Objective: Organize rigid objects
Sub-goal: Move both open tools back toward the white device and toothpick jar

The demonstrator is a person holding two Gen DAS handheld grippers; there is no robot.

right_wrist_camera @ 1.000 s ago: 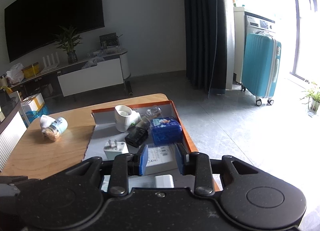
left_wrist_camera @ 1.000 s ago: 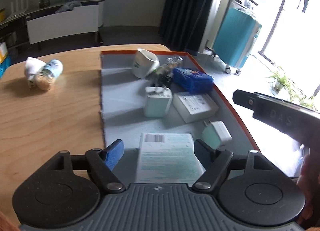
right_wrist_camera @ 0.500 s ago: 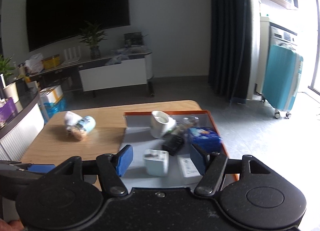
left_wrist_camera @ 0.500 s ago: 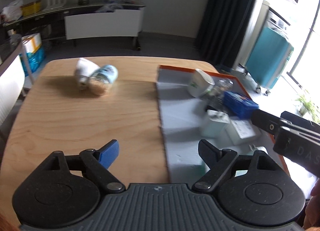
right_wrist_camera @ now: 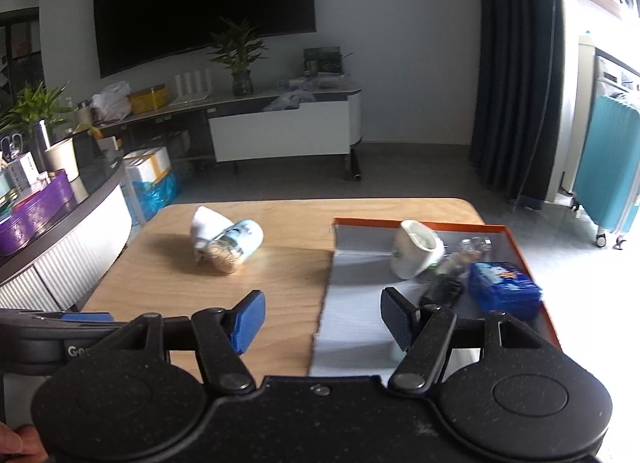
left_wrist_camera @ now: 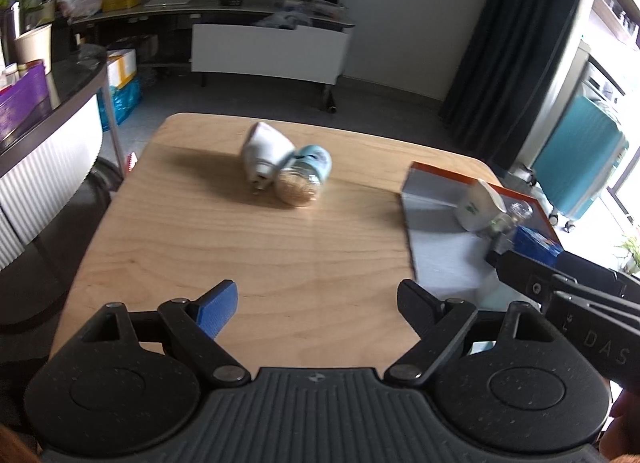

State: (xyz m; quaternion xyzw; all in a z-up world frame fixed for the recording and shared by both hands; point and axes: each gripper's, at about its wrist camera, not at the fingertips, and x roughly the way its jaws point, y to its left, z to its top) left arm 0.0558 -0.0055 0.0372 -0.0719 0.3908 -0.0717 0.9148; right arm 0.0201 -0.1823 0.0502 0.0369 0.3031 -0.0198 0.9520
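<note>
Wooden table (left_wrist_camera: 248,247): white plug (left_wrist_camera: 266,155) and jar (left_wrist_camera: 306,177) laid on sides, touching, path to them unobstructed. Orange-rimmed tray (right_wrist_camera: 532,287) at right: white cup (right_wrist_camera: 416,249), blue box (right_wrist_camera: 504,289), black item seen. Left gripper (left_wrist_camera: 316,303) and right gripper (right_wrist_camera: 322,317): jaws spread wide, nothing held

Raised letters "DAS" on the right gripper (left_wrist_camera: 576,303) body, seen from my left wrist camera. "Go", cut off, on the left gripper (right_wrist_camera: 52,337) body. Labels elsewhere too blurred.
</note>
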